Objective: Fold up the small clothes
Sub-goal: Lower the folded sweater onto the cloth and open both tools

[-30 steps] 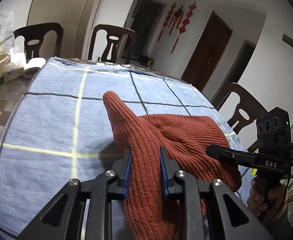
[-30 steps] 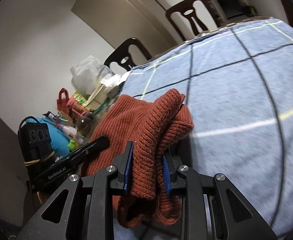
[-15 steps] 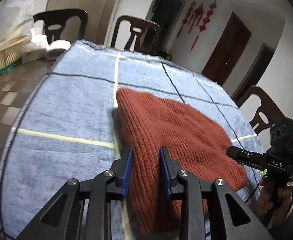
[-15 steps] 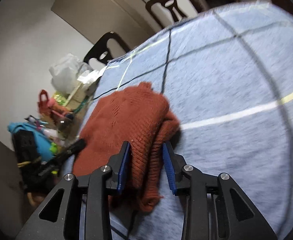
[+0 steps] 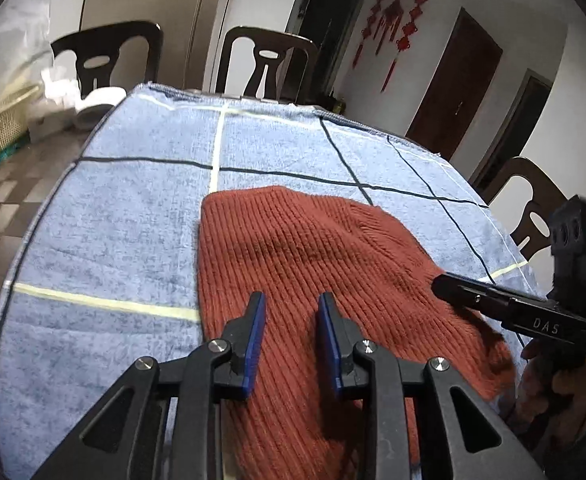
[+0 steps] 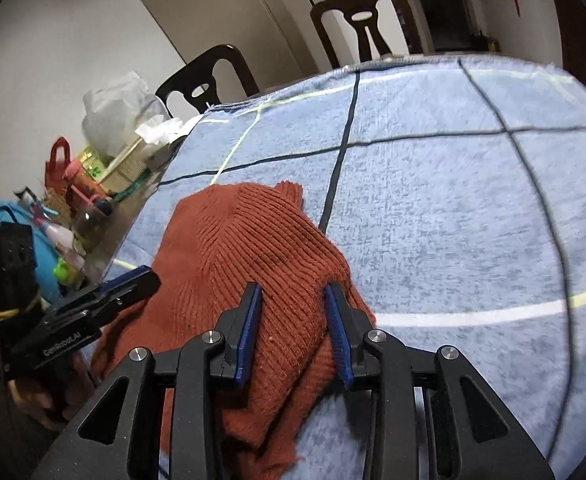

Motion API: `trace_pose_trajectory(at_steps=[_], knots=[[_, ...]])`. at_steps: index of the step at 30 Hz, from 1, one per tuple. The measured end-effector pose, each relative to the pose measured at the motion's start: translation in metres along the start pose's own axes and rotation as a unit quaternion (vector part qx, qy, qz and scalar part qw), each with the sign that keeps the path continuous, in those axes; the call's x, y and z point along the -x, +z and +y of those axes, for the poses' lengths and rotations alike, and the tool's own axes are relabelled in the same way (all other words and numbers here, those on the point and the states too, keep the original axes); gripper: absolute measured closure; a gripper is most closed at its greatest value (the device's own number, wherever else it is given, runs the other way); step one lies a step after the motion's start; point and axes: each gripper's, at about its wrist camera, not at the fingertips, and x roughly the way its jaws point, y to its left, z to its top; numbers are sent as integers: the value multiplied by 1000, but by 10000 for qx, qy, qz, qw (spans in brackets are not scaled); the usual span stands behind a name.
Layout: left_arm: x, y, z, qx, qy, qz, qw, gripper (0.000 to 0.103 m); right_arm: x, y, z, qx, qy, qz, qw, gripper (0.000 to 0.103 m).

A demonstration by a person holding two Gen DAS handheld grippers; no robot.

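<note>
The rust-red knitted garment (image 5: pixel 305 264) is now spread flat on the blue checked cloth (image 5: pixel 125 216) that covers the bench, whereas a second ago it was lifted into a peak and pinched in both tools. The left tool (image 5: pixel 291 308) is seen with its blue pads parted, poised over the near part of the knit with the fabric lying loose between them; the earlier clamping has been released. The right tool (image 6: pixel 295 300) is likewise opened wider than before, its pads standing on either side of a raised fold at the garment's right edge, and whether that fold is gripped cannot be told. The far edge of the knit is laid beside a dark grid line. Dark chairs (image 5: pixel 267 64) are seen beyond the bench.
</note>
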Motion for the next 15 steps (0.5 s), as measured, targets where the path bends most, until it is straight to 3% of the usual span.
trace_pose_trajectory(at_steps=[4, 6, 7, 15], knots=[[32, -16, -8, -142, -105, -227, 9996, 73, 34, -17, 27, 559, 21, -154, 9983, 69], [48, -28, -10, -121, -170, -276, 9994, 73, 48, -30, 38, 822, 18, -182, 9965, 76], [53, -33, -10, -109, -179, -302, 9993, 73, 52, -36, 43, 903, 13, -144, 9958, 85], [48, -54, -14, -84, -120, -165, 9998, 73, 30, -56, 38, 1121, -303, 147, 9931, 93]])
